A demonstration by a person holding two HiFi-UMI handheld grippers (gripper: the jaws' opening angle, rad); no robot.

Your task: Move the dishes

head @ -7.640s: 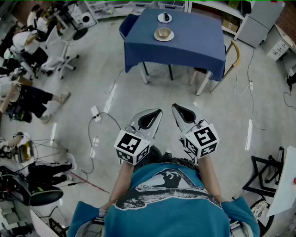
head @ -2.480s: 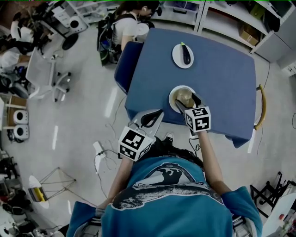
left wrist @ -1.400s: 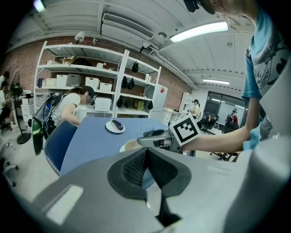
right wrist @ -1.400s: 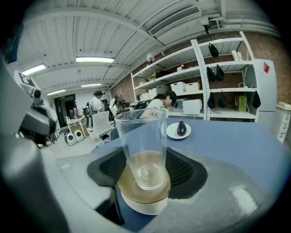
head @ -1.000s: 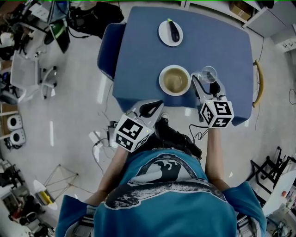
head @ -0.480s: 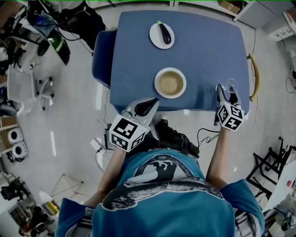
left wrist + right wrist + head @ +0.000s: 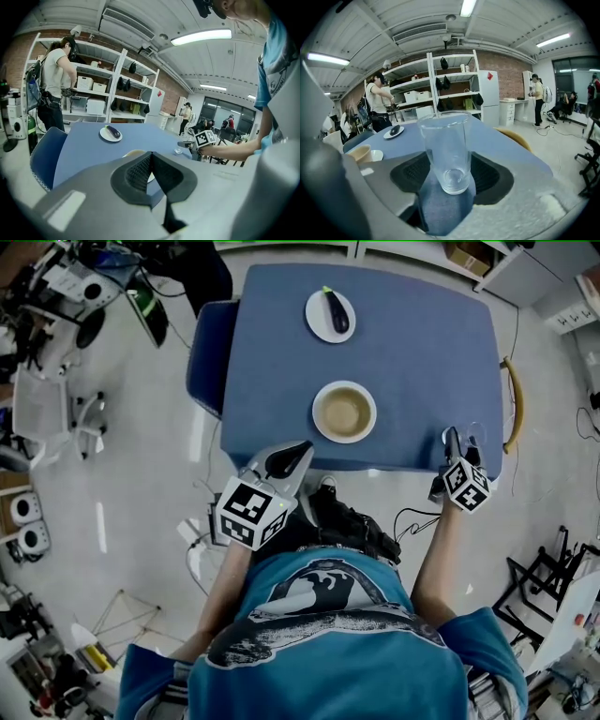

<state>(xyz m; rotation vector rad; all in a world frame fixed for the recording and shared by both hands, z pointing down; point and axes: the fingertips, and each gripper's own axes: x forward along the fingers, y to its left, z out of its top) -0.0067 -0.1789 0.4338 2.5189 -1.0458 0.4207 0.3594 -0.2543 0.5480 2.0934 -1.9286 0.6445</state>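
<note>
Holding close to the body, my left gripper (image 7: 294, 452) hangs just off the table's near edge with its jaws pressed together on nothing. The left cube (image 7: 248, 512) behind them carries black-and-white square markers. The teal shirt (image 7: 328, 634) below has a dark printed graphic, and any lettering on it is too small for me to read. My right gripper (image 7: 454, 439) is out at the near right corner of the blue-clothed table (image 7: 422, 343), with its right cube (image 7: 466, 486) marked the same way. Its pads sit against both sides of a clear, empty glass (image 7: 445, 140) standing upright on the cloth. Farther in, near the middle of the table, a tan bowl (image 7: 344, 412) rests on a white saucer (image 7: 319, 423). Beyond that, toward the far edge, a white plate (image 7: 317, 320) holds a dark aubergine (image 7: 337, 311). A blue chair (image 7: 204, 357) stands at the table's left side.
</note>
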